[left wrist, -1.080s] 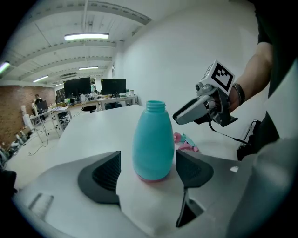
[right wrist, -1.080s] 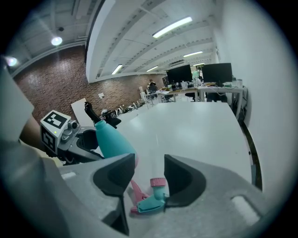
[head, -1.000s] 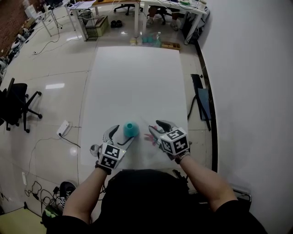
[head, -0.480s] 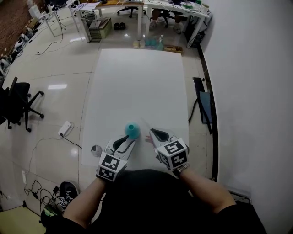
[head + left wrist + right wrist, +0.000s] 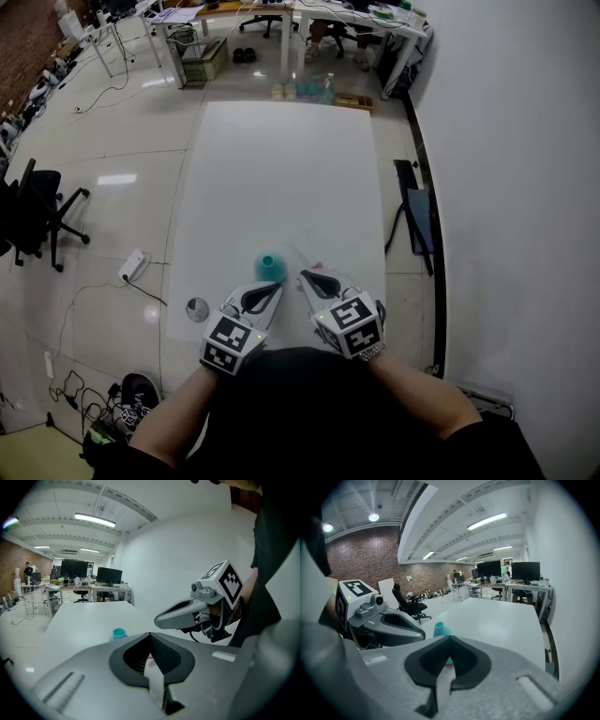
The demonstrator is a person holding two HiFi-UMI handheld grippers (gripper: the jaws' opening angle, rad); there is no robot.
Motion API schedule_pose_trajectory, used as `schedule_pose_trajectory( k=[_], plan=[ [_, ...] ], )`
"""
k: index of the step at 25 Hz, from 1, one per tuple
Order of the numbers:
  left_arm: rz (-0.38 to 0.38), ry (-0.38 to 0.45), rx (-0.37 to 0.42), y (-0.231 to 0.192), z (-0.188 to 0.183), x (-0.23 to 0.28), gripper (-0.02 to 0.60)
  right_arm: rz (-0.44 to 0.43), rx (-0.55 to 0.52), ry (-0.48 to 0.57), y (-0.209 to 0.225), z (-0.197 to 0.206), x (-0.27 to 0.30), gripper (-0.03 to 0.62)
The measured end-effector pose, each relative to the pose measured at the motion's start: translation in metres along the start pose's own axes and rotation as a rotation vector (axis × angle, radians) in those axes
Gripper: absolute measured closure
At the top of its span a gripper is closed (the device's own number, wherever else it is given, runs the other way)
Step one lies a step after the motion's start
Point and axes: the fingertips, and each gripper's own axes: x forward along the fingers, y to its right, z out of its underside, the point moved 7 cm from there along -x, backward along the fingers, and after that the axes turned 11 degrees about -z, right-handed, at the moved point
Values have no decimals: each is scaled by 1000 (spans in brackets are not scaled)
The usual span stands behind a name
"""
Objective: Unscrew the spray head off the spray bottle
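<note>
- Where the white bench [image 5: 281, 169] ends nearest you, one teal bottle [image 5: 269, 266] stands upright on it, its top a plain round neck.
- Left claw [image 5: 272, 289]: in your left hand, pointing forward and slightly down. Its jaws have just been closing and now meet tip to tip with nothing between them. The tip sits just short of the bottle, not touching it.
- Right claw [image 5: 305, 277]: in your right hand, just beside the left claw. Its jaws are pressed together and empty. It points past the bottle's right side, apart from it.
- Pink piece [image 5: 450, 665]: one, small, lying on the bench near the right claw's tip, to the bottle's right. It is too small to say what it is.
- Marker cubes: two, one on each claw near your wrist, the left [image 5: 228, 342] and the right [image 5: 349, 326], with black-and-white squares facing up.
- Office chair [image 5: 37, 216]: one, black, on the glossy floor [image 5: 122, 141] well left of the bench.
- Power strip [image 5: 131, 264]: one, white, on the floor beside the bench's left edge, cable attached.
- Desks [image 5: 356, 14]: several beyond the bench's far end; monitors on them show in both claw views.
</note>
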Motion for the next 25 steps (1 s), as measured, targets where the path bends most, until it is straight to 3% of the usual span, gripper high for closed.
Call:
schedule_pose_trajectory(
  k=[25],
  plan=[
    [23,-2,11,5,-4,5,565,-9,-9,-18,-7,5,4,603]
  ],
)
